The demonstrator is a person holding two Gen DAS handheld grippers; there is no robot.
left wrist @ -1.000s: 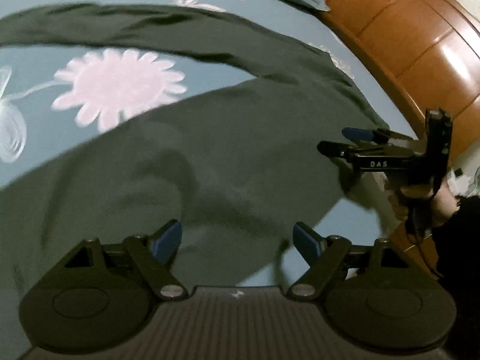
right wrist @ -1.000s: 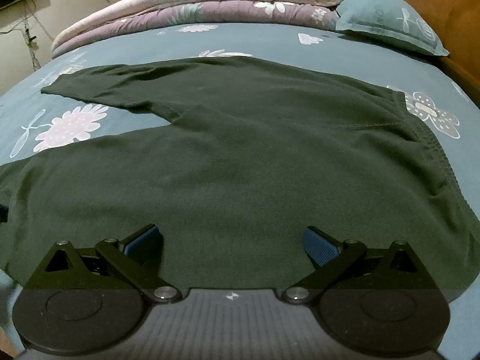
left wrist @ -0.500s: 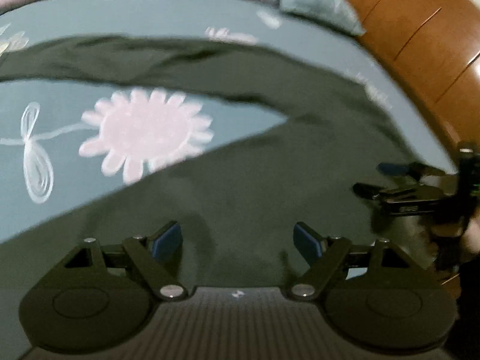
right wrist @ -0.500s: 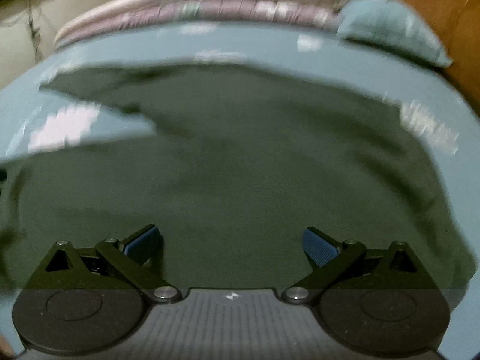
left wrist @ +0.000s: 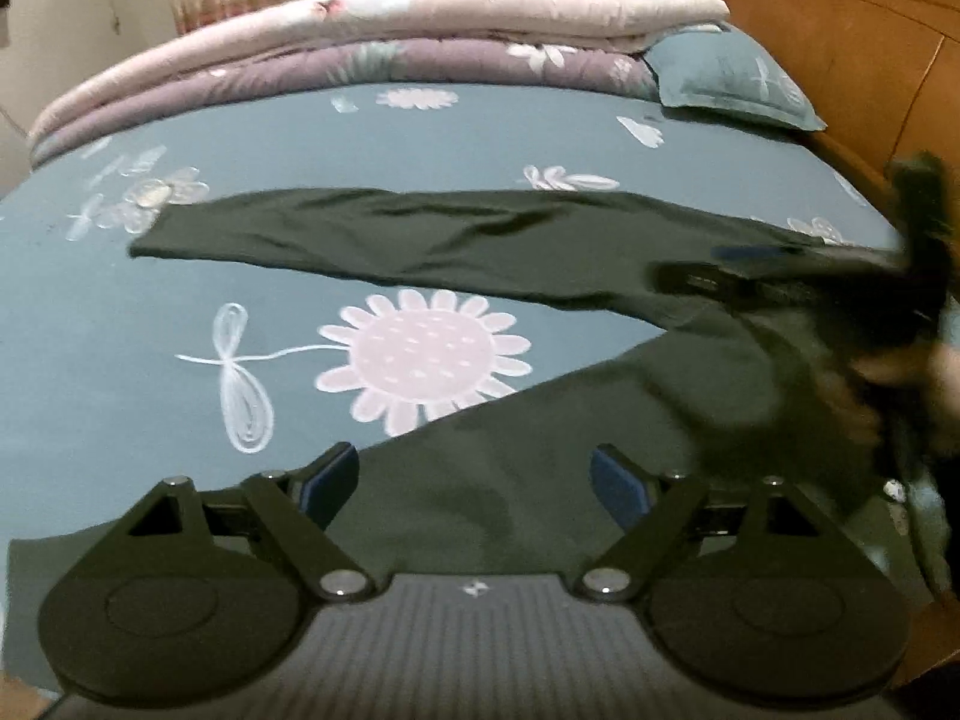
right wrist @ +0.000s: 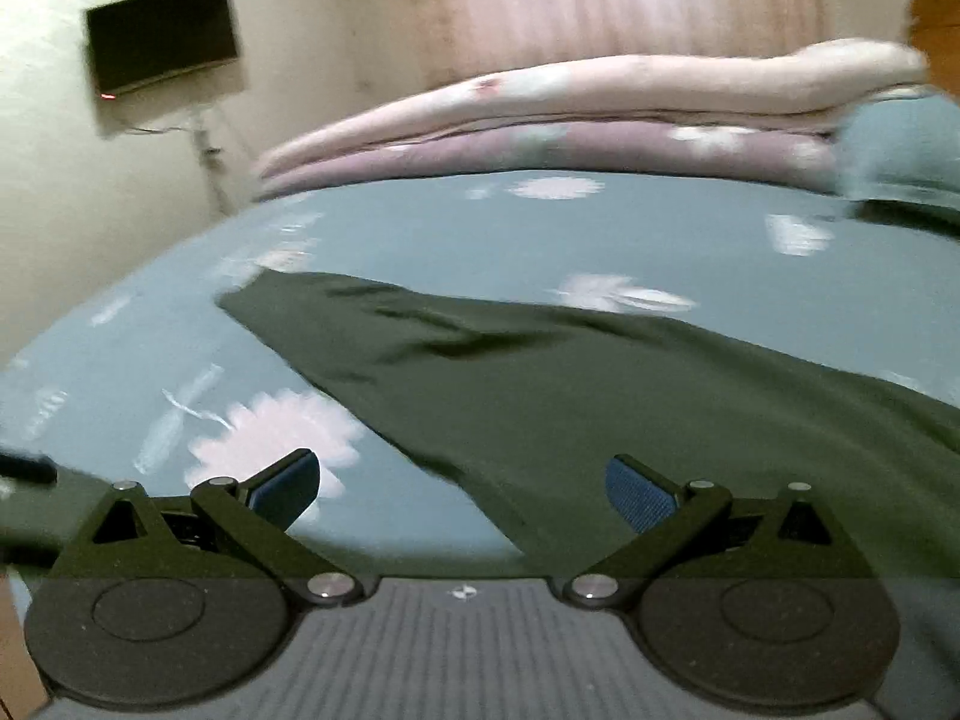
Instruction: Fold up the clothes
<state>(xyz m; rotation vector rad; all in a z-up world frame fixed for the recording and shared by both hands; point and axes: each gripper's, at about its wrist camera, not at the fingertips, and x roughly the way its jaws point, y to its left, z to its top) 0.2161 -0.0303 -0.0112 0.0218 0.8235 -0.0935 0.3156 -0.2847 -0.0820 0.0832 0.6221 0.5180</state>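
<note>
Left wrist view: the left gripper (left wrist: 474,474) is seen with its jaws spread wide and opening a little further, nothing gripped between the blue pads (left wrist: 329,477). Below the jaws lies the dark green long-sleeved shirt (left wrist: 540,480), spread flat on the bed (left wrist: 120,360), whose teal sheet is printed with pale flowers. One sleeve (left wrist: 390,240) is stretched out across the sheet beyond the shirt's body, with a large pink flower showing in the gap between sleeve and body. To the right of the shirt's body, the right gripper (left wrist: 708,267) is caught blurred, over the shoulder end of the sleeve; whether the cloth is touched cannot be told. Beyond the shirt, folded quilts (left wrist: 390,36) are stacked at the far edge of the bed, a teal pillow (left wrist: 732,84) beside them. In the right wrist view, the right gripper (right wrist: 462,489) is shown with jaws wide apart and empty, held above the shirt's (right wrist: 600,408) sleeve.
</note>
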